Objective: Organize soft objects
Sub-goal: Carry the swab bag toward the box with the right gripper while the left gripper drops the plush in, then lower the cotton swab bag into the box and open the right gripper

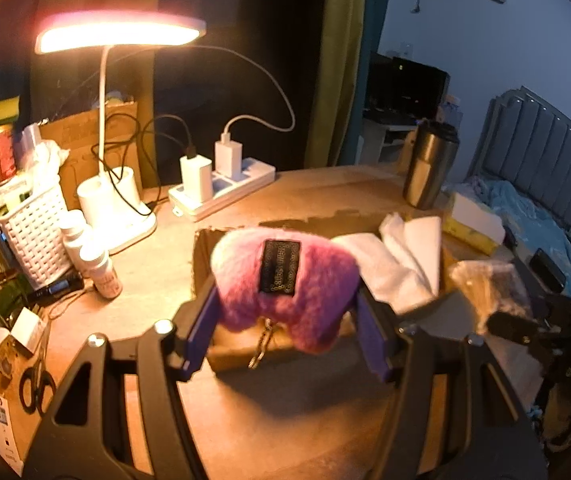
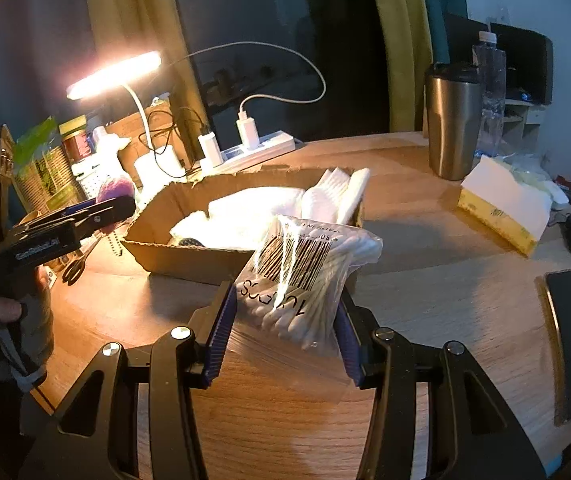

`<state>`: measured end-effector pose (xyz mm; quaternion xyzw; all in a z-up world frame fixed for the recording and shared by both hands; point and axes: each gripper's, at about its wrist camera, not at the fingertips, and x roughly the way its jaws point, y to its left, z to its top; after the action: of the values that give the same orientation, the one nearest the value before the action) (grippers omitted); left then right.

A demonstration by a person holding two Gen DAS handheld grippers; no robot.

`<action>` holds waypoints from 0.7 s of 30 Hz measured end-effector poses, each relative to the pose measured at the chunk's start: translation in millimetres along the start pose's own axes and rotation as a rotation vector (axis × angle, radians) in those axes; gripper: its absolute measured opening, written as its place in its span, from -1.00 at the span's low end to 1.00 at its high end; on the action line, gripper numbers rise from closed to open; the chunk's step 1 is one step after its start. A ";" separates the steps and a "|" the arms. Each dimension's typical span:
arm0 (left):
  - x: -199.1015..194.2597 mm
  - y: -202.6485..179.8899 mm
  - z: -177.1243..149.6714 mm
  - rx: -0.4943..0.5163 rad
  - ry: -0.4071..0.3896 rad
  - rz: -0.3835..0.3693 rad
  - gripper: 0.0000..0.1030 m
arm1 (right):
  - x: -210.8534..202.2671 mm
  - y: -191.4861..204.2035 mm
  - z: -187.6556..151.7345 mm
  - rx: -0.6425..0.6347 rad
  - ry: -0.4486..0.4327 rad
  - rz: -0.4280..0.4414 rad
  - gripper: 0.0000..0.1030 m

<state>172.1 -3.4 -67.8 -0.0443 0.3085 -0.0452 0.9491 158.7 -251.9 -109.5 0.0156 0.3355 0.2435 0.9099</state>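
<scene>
Pink plush toy, light and squashy, clamped in the left tongs at mid-frame, just above the cardboard box; hold its bulk, not the dangling chain; right tongs grip a slippery bag of cotton swabs beside the box's torn near wall; bare table lies lower right.

"MADE IN" on swab bag
</scene>
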 end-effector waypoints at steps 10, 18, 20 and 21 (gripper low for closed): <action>42.5 27.1 -6.0 -0.061 0.065 0.053 0.40 | -2.4 2.9 9.3 -0.012 -0.011 -0.032 -0.03; 39.9 35.2 -7.9 -0.079 0.047 -0.001 0.70 | 2.9 15.9 23.6 -0.039 -0.017 -0.053 -0.03; 35.4 38.0 -8.3 -0.079 0.040 -0.010 0.70 | 4.5 19.8 28.3 -0.047 -0.020 -0.056 -0.03; 33.4 40.1 -8.6 -0.081 0.037 -0.012 0.70 | 5.7 22.0 30.5 -0.051 -0.021 -0.055 -0.03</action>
<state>196.3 32.2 -98.7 -0.0838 0.3275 -0.0389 0.9403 171.8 -225.8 -85.1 -0.0144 0.3197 0.2267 0.9199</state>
